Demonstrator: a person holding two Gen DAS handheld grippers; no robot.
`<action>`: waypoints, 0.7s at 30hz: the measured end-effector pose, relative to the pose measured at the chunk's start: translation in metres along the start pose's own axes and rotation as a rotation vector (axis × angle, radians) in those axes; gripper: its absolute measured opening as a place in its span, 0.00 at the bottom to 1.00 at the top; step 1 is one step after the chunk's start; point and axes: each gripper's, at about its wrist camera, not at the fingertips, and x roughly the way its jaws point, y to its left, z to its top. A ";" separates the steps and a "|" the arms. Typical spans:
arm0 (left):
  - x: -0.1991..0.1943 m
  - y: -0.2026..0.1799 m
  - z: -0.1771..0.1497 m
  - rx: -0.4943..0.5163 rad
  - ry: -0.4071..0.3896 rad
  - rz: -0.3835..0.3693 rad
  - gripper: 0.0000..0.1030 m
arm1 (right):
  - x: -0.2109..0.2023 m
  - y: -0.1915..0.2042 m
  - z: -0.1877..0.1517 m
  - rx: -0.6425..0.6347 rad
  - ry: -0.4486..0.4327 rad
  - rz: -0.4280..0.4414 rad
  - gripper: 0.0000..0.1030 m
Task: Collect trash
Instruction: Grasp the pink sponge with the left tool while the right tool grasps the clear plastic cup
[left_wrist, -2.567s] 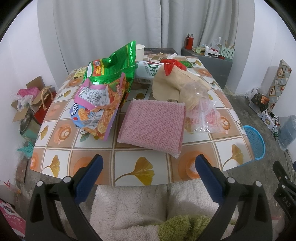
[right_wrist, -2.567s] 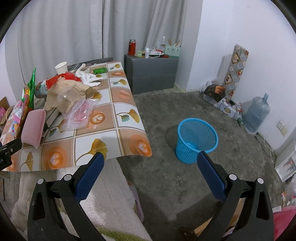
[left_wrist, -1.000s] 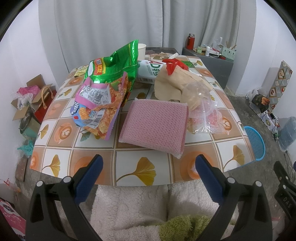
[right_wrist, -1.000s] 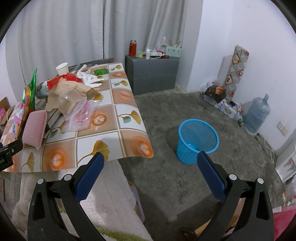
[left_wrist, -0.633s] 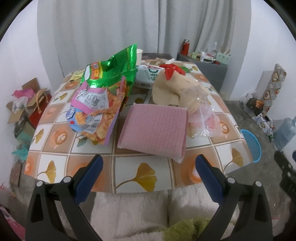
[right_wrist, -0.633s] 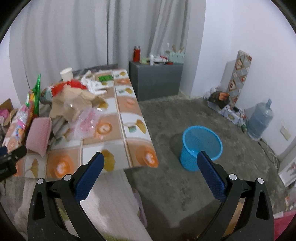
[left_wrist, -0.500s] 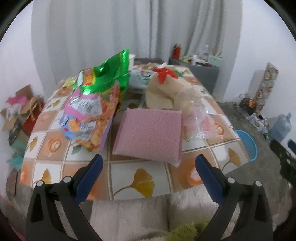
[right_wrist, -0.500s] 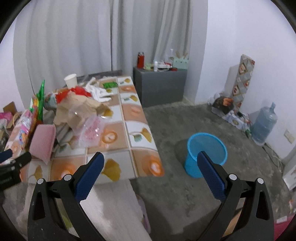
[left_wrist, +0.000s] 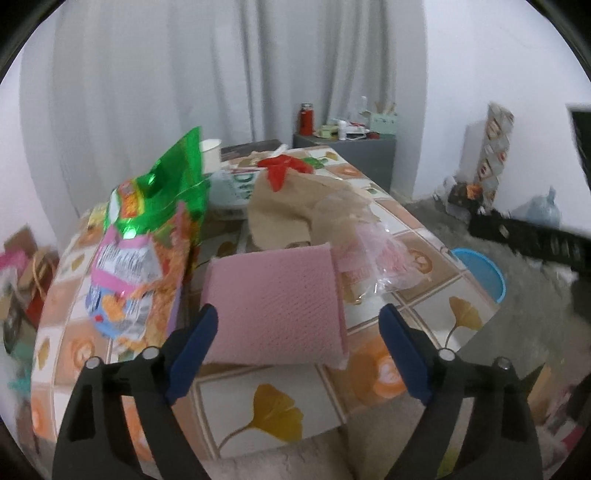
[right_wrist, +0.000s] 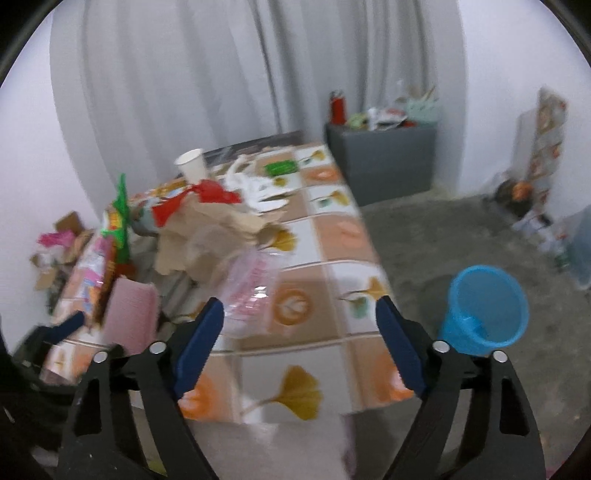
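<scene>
Black tongs (left_wrist: 299, 341), seemingly blue-padded

Glossy foil snack bag (left_wrist: 162, 192); matt textured pink cloth (left_wrist: 275, 306); crumpled brown paper (left_wrist: 295, 206); blue plastic basket (right_wrist: 485, 308).

Both grippers have moved in over the table (left_wrist: 258, 398). The left gripper (left_wrist: 299, 350) now frames the pink pad (left_wrist: 275, 310) at lower centre; the right gripper (right_wrist: 299, 336) has swung left, putting the blue basket (right_wrist: 484, 310) at right.
</scene>
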 end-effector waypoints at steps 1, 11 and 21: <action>0.002 -0.004 0.000 0.029 -0.006 0.008 0.83 | 0.006 -0.001 0.003 0.013 0.020 0.034 0.71; 0.041 -0.024 -0.004 0.187 0.096 0.126 0.83 | 0.047 0.026 0.023 -0.097 0.089 0.155 0.74; 0.049 -0.023 -0.007 0.253 0.101 0.229 0.67 | 0.088 0.071 0.030 -0.383 0.091 0.205 0.78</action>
